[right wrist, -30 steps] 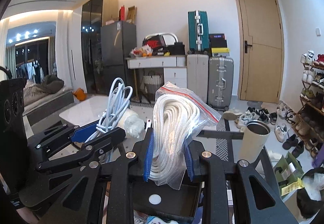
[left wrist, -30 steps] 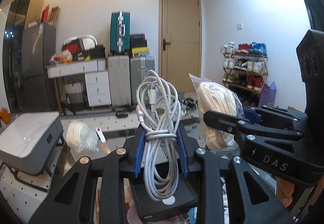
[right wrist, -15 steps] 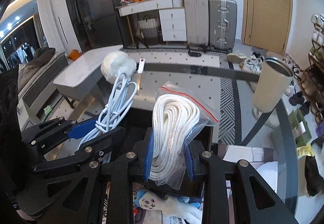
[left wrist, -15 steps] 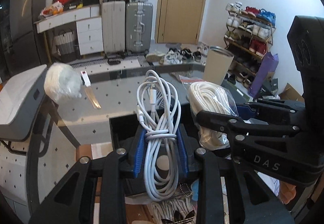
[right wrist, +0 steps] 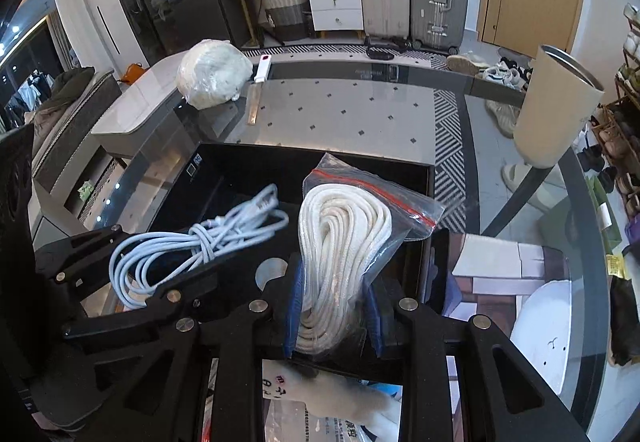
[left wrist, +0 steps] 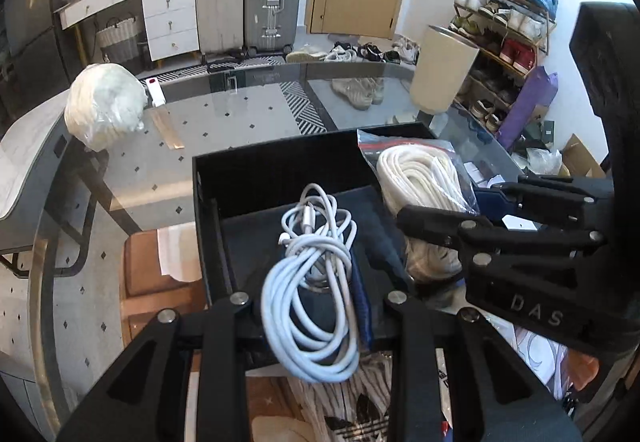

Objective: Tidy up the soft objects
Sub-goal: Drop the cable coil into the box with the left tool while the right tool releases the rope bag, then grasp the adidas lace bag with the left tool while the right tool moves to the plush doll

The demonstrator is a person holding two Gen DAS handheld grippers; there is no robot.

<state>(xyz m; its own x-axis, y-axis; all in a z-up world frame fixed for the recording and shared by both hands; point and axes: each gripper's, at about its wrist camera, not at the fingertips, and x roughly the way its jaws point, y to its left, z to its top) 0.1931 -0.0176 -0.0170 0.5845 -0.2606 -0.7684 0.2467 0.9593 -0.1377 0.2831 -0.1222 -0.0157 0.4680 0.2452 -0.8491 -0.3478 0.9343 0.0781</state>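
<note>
My left gripper (left wrist: 316, 306) is shut on a coiled white cable (left wrist: 312, 282) and holds it over an open black box (left wrist: 276, 158) on the glass table. My right gripper (right wrist: 334, 306) is shut on a zip bag of white rope (right wrist: 340, 242), also over the black box (right wrist: 224, 170). The two grippers are side by side: the rope bag shows at the right in the left wrist view (left wrist: 420, 178), and the cable shows at the left in the right wrist view (right wrist: 192, 246).
A wrapped white bundle (right wrist: 212, 74) and a small white stick (right wrist: 262, 68) lie at the far left of the glass table (right wrist: 360, 114). A tall beige tumbler (right wrist: 556, 106) stands at the far right. Plush items lie under the glass.
Both grippers have tilted down from facing the room to facing the table and the black box, keeping the cable and the rope bag in their grip.
</note>
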